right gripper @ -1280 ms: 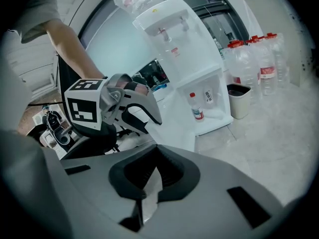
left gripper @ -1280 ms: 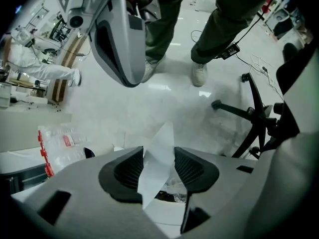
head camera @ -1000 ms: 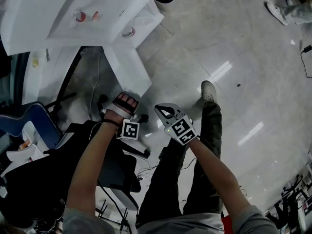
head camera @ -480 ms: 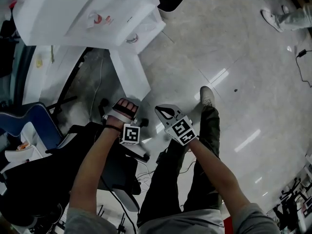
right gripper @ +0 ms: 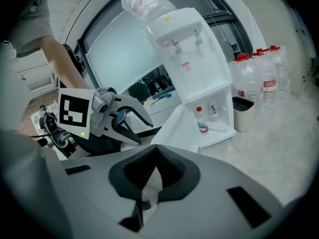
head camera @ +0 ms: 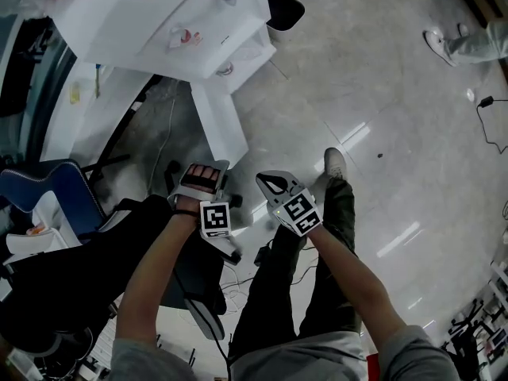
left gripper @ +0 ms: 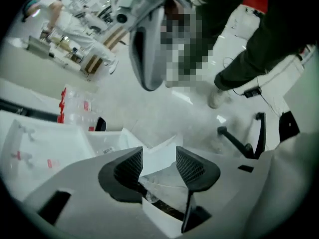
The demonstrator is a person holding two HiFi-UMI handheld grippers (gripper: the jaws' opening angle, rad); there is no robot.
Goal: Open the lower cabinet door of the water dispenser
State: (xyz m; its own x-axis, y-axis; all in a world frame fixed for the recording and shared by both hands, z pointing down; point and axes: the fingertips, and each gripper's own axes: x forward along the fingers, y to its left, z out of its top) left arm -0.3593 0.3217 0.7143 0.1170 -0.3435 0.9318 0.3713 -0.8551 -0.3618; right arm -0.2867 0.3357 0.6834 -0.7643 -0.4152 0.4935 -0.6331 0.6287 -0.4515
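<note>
On the glossy grey tiled floor [head camera: 381, 94], the white water dispenser [head camera: 159, 14] stands ahead to your left. Its white lower cabinet door [head camera: 221, 121] is swung out toward your left gripper [left gripper: 158, 158], the nearer one, fingers released and empty. Your right gripper [right gripper: 155, 156] has its fingers clenched on nothing.

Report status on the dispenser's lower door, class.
Left gripper open, empty. Right gripper shut, empty. Lower cabinet door swung open, bottle inside. Both grippers clear of door.

Left tongs [left gripper: 158, 156] higher, wider apart.
</note>
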